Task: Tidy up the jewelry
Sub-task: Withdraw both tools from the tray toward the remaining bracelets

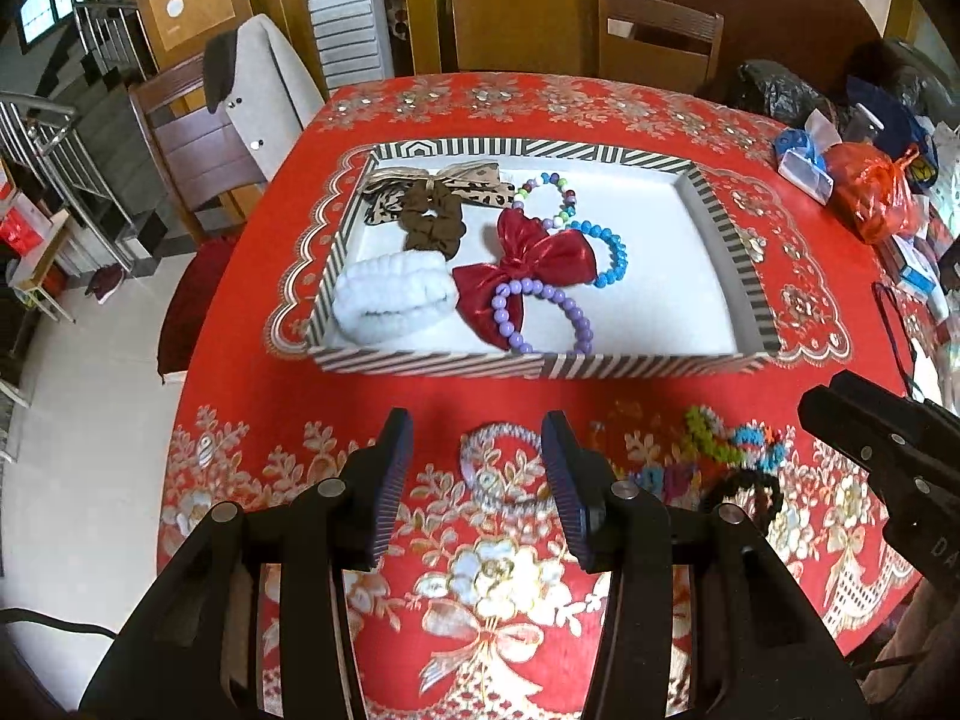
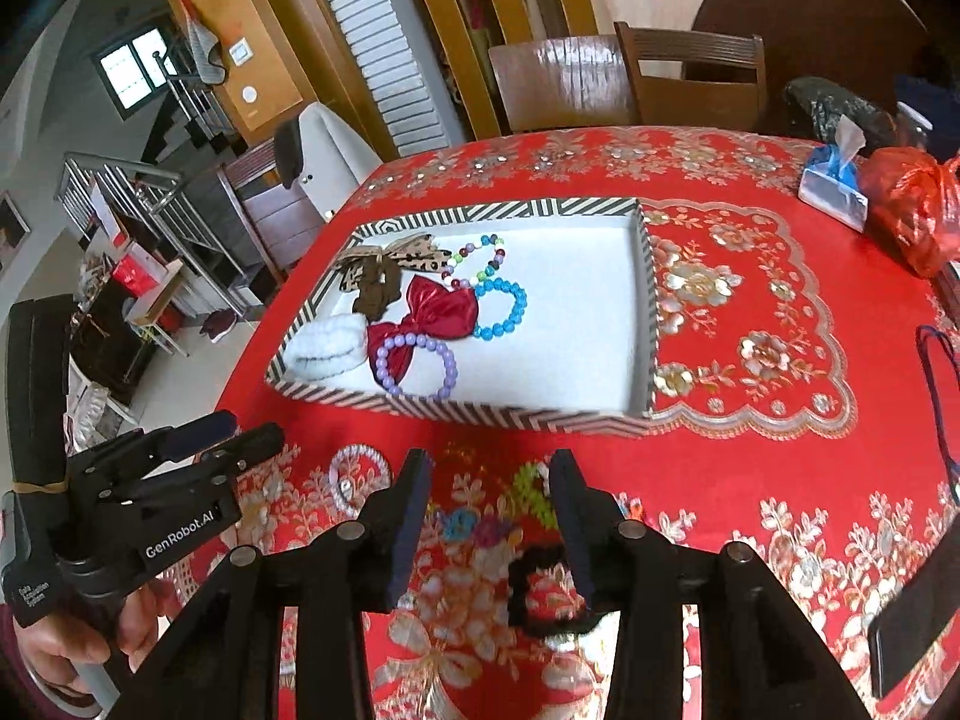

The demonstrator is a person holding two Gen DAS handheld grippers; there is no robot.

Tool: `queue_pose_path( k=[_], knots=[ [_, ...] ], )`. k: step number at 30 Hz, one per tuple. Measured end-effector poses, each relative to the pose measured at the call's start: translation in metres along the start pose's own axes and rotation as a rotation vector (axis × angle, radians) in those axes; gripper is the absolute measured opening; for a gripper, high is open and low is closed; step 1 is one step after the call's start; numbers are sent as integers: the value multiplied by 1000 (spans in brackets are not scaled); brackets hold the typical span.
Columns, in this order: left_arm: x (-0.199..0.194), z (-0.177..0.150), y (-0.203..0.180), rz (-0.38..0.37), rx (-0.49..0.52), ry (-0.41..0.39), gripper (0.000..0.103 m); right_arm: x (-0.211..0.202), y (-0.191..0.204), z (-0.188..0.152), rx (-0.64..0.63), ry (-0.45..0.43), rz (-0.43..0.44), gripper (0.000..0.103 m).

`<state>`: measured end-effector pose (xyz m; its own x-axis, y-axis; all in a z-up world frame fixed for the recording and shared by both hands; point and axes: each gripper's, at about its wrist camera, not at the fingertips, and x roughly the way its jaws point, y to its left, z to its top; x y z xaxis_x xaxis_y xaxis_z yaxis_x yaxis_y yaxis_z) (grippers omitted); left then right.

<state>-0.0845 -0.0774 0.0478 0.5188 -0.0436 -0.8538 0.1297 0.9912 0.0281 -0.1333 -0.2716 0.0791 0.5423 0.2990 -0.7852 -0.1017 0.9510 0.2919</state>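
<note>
A striped tray [image 1: 726,228] with a white floor holds a leopard bow [image 1: 474,177], a brown scrunchie [image 1: 429,219], a white fluffy band [image 1: 390,294], a red bow [image 1: 522,264] and purple [image 1: 540,312], blue [image 1: 612,252] and multicoloured [image 1: 546,198] bead bracelets. My left gripper [image 1: 477,456] is open above a pale hair tie [image 1: 504,468] lying on the cloth. My right gripper [image 2: 492,480] is open over a multicoloured hair tie [image 2: 510,516] and a black hair tie [image 2: 540,594], both on the cloth. Neither gripper holds anything.
A red floral cloth covers the table [image 2: 750,312]. A tissue pack [image 2: 834,186] and red plastic bag [image 2: 912,204] sit at the far right, a dark cord [image 2: 936,396] by the right edge. Chairs [image 1: 522,24] stand behind. A hand [image 2: 60,654] holds the left gripper [image 2: 252,429].
</note>
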Motion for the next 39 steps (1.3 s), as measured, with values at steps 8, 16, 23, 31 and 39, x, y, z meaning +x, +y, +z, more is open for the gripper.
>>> queue_pose_path(
  k=[8,16,23,31,39],
  knots=[
    [-15,-21,2,0,-11,-9,44,-19,3,-23,-1,-2,-14,40],
    [-27,-36,2,-2,-9,-19,44,-27,7,-35,-12,0,-16,41],
    [-31,-44,2,4,-13,-23,44,-30,4,-43,-5,4,-21,41],
    [-32,-47,1,4,-13,-16,44,-30,3,-47,-7,9,-21,41],
    [-29,-49,2,7,-17,-7,44,-25,3,-46,-12,23,-16,41]
  ],
)
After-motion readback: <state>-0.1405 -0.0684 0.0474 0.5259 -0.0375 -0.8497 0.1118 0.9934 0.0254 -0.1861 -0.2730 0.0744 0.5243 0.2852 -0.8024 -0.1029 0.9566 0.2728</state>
